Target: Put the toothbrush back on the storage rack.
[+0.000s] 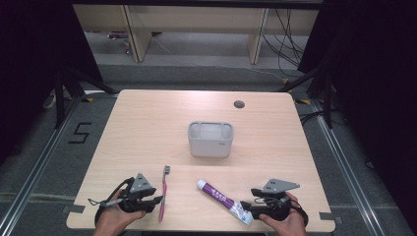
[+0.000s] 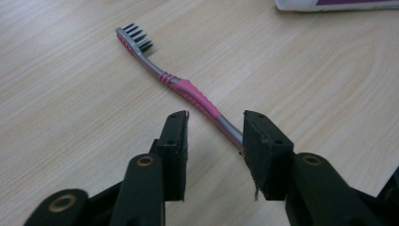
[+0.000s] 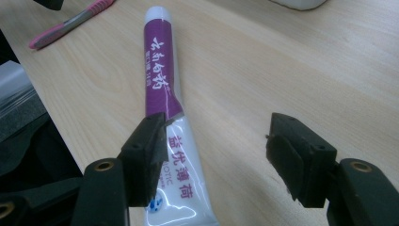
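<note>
Nothing stowed yet: toothbrush (image 2: 188, 92) and toothpaste tube (image 3: 162, 113) lie on the table (image 1: 147, 123) (grey holder (image 1: 210, 139) untouched); both grippers' jaws gape, gripping nothing.

There is one toothbrush (image 1: 163, 192), one tube of toothpaste (image 1: 223, 201) and one grey holder (image 1: 210, 139) on the counter (image 1: 147, 123). Two hands each hold one gripper.

Matt wood grain under glossy plastic

I see a light wood-grain table (image 1: 147, 123), a glossy toothpaste tube (image 3: 162, 99), a smooth plastic toothbrush (image 2: 188, 92), and a matt grey plastic holder (image 1: 210, 139) at twelve o'clock.
</note>
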Available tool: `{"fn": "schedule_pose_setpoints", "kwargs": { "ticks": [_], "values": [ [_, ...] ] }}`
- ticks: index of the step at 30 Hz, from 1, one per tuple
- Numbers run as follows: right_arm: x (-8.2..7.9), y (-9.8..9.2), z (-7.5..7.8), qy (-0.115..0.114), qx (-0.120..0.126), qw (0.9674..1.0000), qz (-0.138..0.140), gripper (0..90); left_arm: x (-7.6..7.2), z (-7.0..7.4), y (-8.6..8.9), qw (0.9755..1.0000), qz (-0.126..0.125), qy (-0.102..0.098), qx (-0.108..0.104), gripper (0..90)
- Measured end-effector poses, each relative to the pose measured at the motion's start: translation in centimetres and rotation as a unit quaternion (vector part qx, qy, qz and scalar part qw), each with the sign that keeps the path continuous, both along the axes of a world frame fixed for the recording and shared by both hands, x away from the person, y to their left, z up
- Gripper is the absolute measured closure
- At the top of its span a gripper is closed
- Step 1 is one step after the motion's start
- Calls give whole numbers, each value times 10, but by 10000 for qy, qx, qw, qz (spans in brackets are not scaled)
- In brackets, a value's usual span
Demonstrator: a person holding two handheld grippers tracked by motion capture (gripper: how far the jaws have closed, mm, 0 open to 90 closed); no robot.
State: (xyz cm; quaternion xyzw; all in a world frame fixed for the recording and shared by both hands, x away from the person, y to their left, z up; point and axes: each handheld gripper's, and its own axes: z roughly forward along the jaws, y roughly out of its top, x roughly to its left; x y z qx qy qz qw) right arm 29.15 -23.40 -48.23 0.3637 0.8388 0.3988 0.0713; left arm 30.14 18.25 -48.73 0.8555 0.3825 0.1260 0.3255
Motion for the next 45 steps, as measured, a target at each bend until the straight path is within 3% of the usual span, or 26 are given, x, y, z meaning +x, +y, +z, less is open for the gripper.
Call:
{"fn": "schedule_pose_setpoints", "kwargs": {
  "ticks": [2,3,5,16,20,22,27,40,45],
  "values": [
    [-2,1,0,21,-1,9998,-176,391,2,1,-1,9999,-35,103,69,565],
    [0,-1,0,-125,-73,9998,-105,391,5,1,-3,9998,26,156,115,557],
    [0,0,0,-27,-15,10000,-72,391,9,1,-5,9995,64,237,207,540],
    [0,-1,0,-47,-33,10000,-18,391,25,-1,-22,9977,96,515,420,502],
    [0,-1,-1,-72,-38,9999,-65,391,30,-1,-28,9972,34,484,576,527],
    [0,0,-1,-20,-19,10000,-14,391,33,0,-30,9958,-22,619,671,530],
    [0,0,-1,-96,-26,9999,-23,392,37,0,-30,9939,-68,674,875,574],
    [-1,0,-1,-14,-16,10000,18,396,42,-2,-24,9918,-112,778,1012,681],
    [-1,1,-1,-2,-9,10000,37,398,49,0,-21,9891,-143,876,1176,741]
  ]
}}
